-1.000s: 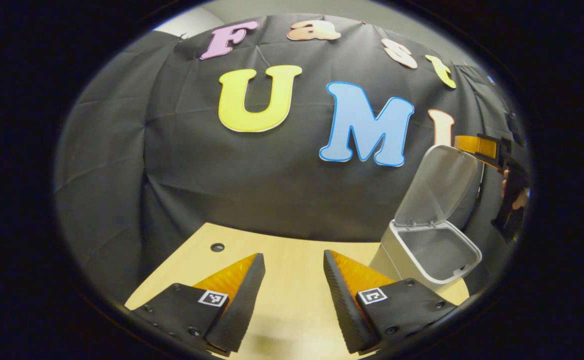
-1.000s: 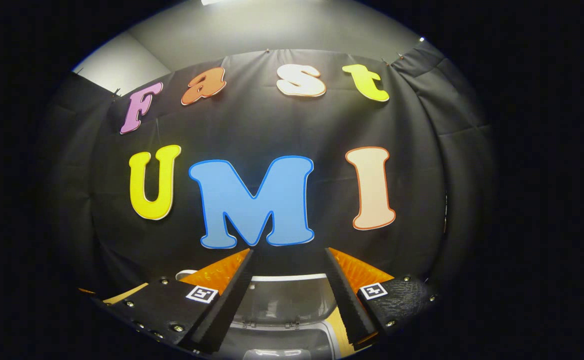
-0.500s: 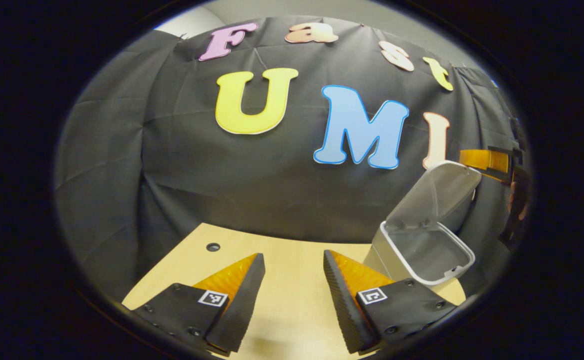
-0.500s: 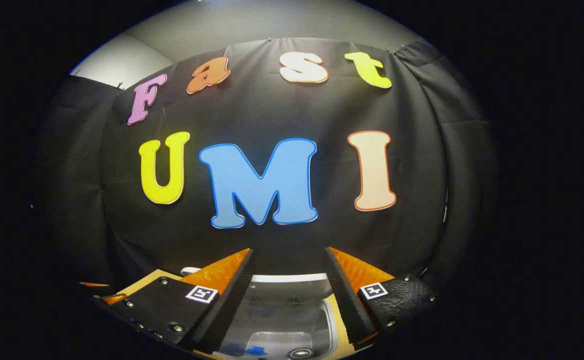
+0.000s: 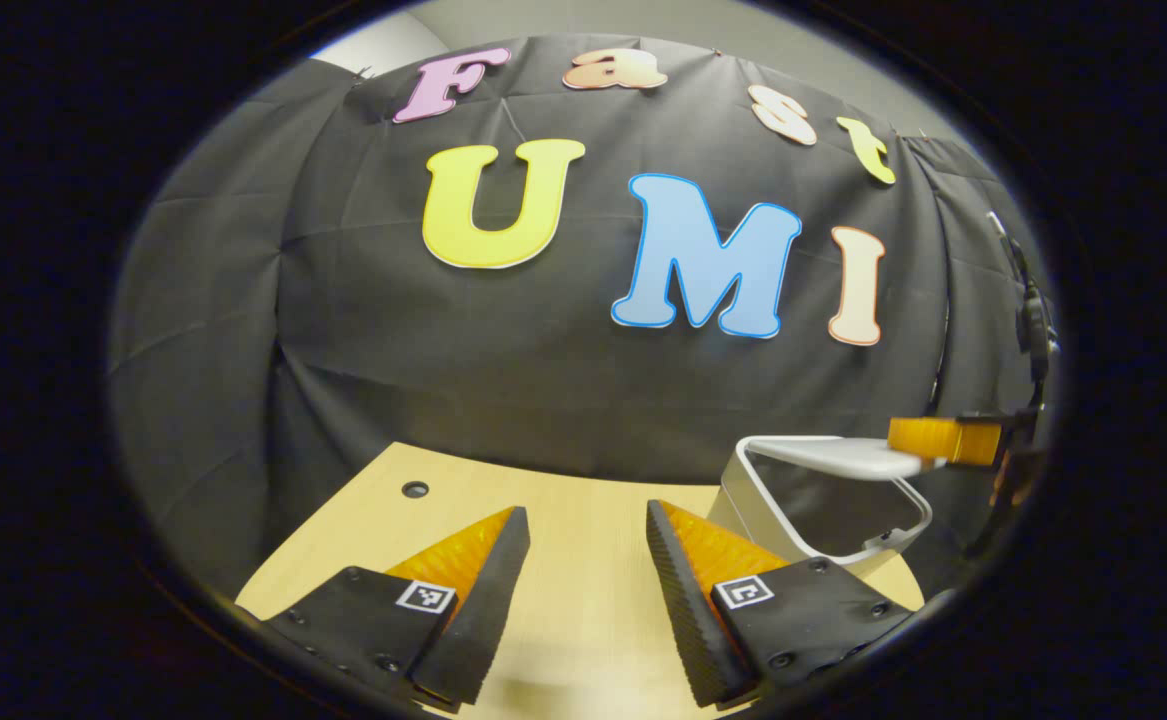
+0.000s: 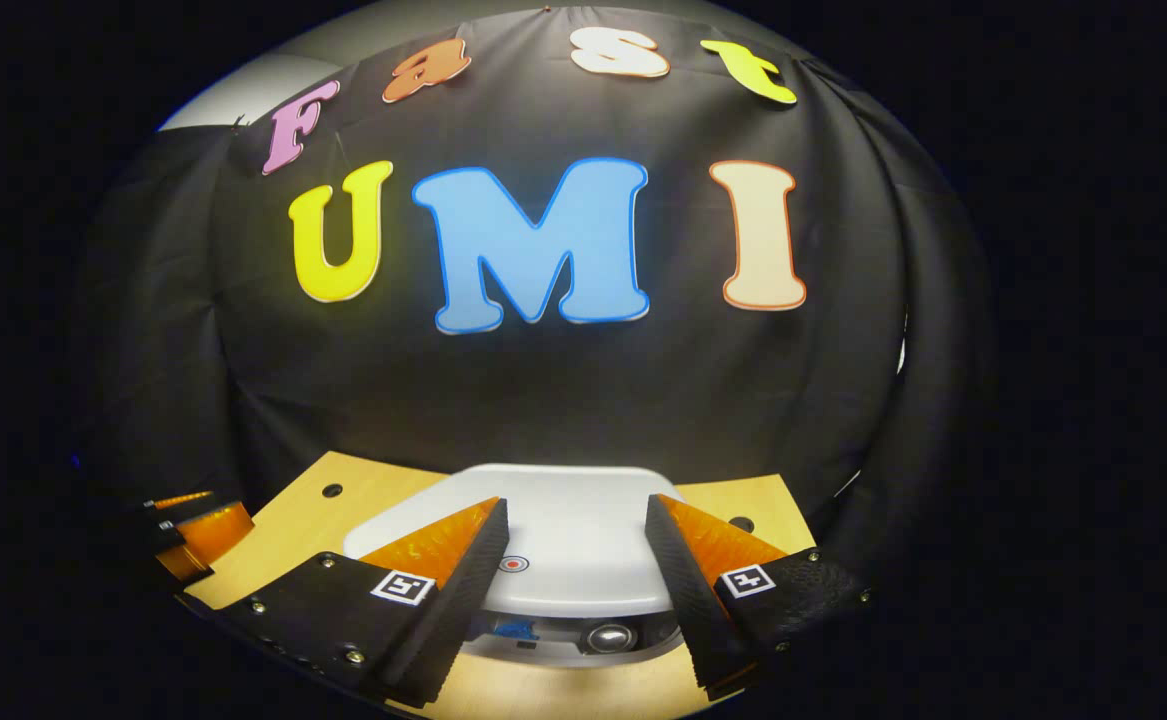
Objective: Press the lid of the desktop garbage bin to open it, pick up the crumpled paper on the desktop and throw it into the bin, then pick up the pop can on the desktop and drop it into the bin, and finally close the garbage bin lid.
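- Right gripper view: the right gripper point(image 6: 575, 545), fingers spread and grasping nothing, is hovering just above the bin lid point(image 6: 563, 545).
- The lid is lying nearly flat on the bin point(image 6: 553, 640), leaving a front gap where the pop can point(image 6: 610, 636) is showing inside.
- The left gripper point(image 5: 579, 570), fingers released, is hanging over the table point(image 5: 583, 620), left of the bin.

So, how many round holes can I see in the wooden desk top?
2. In the right gripper view, the left hole lies in the desk left of the bin, and the right hole lies to its right. Others may be hidden under the bin.
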Demonstrator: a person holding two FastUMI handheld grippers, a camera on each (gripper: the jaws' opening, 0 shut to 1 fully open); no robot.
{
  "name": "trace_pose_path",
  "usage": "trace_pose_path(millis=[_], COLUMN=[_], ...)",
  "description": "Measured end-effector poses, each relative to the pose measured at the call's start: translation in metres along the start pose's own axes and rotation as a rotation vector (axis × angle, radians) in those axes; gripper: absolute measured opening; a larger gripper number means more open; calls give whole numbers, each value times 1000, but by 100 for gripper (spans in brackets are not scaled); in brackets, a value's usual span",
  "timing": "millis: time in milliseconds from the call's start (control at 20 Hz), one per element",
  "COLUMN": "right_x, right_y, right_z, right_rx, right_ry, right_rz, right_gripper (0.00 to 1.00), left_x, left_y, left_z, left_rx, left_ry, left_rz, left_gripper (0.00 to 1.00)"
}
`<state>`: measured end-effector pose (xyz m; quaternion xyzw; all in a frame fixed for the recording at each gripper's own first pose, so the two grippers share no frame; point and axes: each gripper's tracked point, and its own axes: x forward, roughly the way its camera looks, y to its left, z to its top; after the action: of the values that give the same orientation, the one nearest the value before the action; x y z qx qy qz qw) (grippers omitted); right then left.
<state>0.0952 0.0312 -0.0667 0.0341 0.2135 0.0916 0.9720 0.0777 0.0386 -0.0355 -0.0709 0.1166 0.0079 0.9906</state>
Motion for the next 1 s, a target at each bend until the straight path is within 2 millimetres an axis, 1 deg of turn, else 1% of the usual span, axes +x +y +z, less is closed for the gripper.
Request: trace_pose_path(millis=[50, 150, 250, 400, 500, 550, 600, 650, 700, 900, 1000], right_x=[1, 4, 5, 5, 7, 6, 6, 5, 6, 5, 5], right_y=[0, 1, 3, 3, 3, 2, 3, 3, 3, 3, 3], right_z=[-11, -27, -35, -37, -39, -37, -38, -39, -39, -41, -41], right_rx=[-2, -8, -19, -32, -19, -15, -17, -20, -19, 12, 10], right_ry=[15, 42, 57, 57, 52, 44, 43, 34, 33, 32, 23], right_rz=[-2, 0, 1, -3, -3, -3, -2, -2, -4, -6, -7], right_gripper=[89, 89, 89, 88, 89, 89, 89, 92, 92, 92, 92], left_x=[-2, -4, -7, -10, -11, -12, -13, -14, -14, -16, -16], left_y=[1, 3, 4, 7, 8, 8, 7, 8, 8, 9, 9], left_z=[-1, -3, -3, -3, -4, -3, -4, -5, -6, -8, -9], left_rx=[1, 4, 3, 2, -2, -5, -8, -9, -9, -4, -1], left_ry=[2, 4, 4, 4, 4, 3, 3, 4, 5, 10, 11], left_rz=[1, 4, 8, 10, 10, 9, 9, 8, 8, 7, 6], left_gripper=[80, 80, 79, 80, 79, 80, 78, 80, 78, 78, 80])
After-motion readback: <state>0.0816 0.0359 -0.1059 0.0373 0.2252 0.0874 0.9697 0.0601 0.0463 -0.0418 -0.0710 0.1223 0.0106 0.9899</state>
